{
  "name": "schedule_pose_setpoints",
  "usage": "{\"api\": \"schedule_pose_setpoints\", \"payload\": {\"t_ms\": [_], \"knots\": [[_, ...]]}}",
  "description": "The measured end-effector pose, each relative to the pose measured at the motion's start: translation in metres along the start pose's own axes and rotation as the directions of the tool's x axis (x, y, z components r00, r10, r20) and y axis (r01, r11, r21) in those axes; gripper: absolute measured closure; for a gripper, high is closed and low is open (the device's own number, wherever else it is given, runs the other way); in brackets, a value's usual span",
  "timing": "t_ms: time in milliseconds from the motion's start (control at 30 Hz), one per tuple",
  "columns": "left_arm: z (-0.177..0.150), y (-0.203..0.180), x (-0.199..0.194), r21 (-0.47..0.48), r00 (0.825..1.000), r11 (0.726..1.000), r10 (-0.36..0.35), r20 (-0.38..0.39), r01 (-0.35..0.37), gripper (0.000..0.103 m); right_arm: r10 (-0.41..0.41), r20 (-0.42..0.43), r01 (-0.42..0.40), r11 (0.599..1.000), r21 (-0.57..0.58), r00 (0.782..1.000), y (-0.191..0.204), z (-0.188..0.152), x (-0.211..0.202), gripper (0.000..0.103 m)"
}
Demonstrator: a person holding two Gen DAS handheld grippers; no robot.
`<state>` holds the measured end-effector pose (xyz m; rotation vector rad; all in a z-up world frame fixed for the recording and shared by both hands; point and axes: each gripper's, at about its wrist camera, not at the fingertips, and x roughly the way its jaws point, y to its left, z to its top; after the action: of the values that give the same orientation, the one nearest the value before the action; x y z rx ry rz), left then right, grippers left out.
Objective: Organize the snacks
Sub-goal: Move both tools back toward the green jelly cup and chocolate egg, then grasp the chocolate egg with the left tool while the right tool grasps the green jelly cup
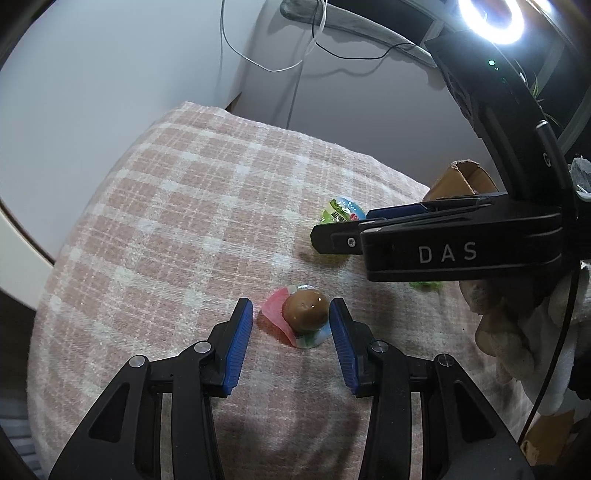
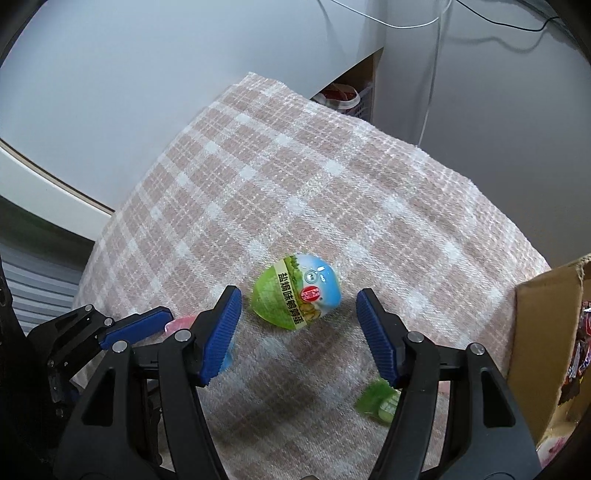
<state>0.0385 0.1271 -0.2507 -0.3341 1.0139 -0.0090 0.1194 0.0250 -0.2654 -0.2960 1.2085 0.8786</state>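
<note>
A packed brown egg snack (image 1: pixel 305 309) with a pink and clear wrapper lies on the checked cloth (image 1: pixel 184 206). My left gripper (image 1: pixel 291 314) is open, its blue pads on either side of the snack, not touching. A green and blue egg-shaped snack pack (image 2: pixel 296 296) lies on the cloth (image 2: pixel 295 177); it also shows in the left wrist view (image 1: pixel 341 211). My right gripper (image 2: pixel 298 306) is open, the pack just ahead between the fingertips. It shows from the side in the left wrist view (image 1: pixel 332 240).
A cardboard box (image 2: pixel 543 332) with wrapped snacks stands at the right; it also shows in the left wrist view (image 1: pixel 461 181). A small green wrapper (image 2: pixel 376 404) lies under the right finger. Cables hang on the wall (image 1: pixel 295 66). A ring light (image 1: pixel 491 18) shines above.
</note>
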Motion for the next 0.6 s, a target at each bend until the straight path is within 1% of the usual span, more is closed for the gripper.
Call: {"api": "schedule_pose_setpoints", "payload": {"t_ms": [400, 467, 500, 600], "knots": [[0.0011, -0.0005, 0.0071, -0.008, 1.000, 1.000, -0.012, 0.003, 0.012, 0.061, 0.011, -0.005, -0.011, 1.000, -0.005, 1.000, 0.0016, 0.0040, 0.0072, 0.036], [0.0009, -0.0013, 0.0077, -0.008, 1.000, 1.000, -0.016, 0.005, 0.016, 0.061, 0.006, -0.010, -0.006, 1.000, -0.009, 1.000, 0.0024, 0.0031, 0.0076, 0.043], [0.0007, -0.0017, 0.0079, -0.006, 1.000, 1.000, -0.018, 0.006, 0.019, 0.061, 0.005, -0.013, -0.005, 1.000, -0.011, 1.000, 0.0025, 0.0026, 0.0080, 0.048], [-0.0004, -0.0026, 0.0085, -0.002, 1.000, 1.000, -0.009, 0.008, 0.009, 0.062, 0.000, -0.014, 0.000, 1.000, -0.010, 1.000, 0.0026, 0.0022, 0.0083, 0.052]]}}
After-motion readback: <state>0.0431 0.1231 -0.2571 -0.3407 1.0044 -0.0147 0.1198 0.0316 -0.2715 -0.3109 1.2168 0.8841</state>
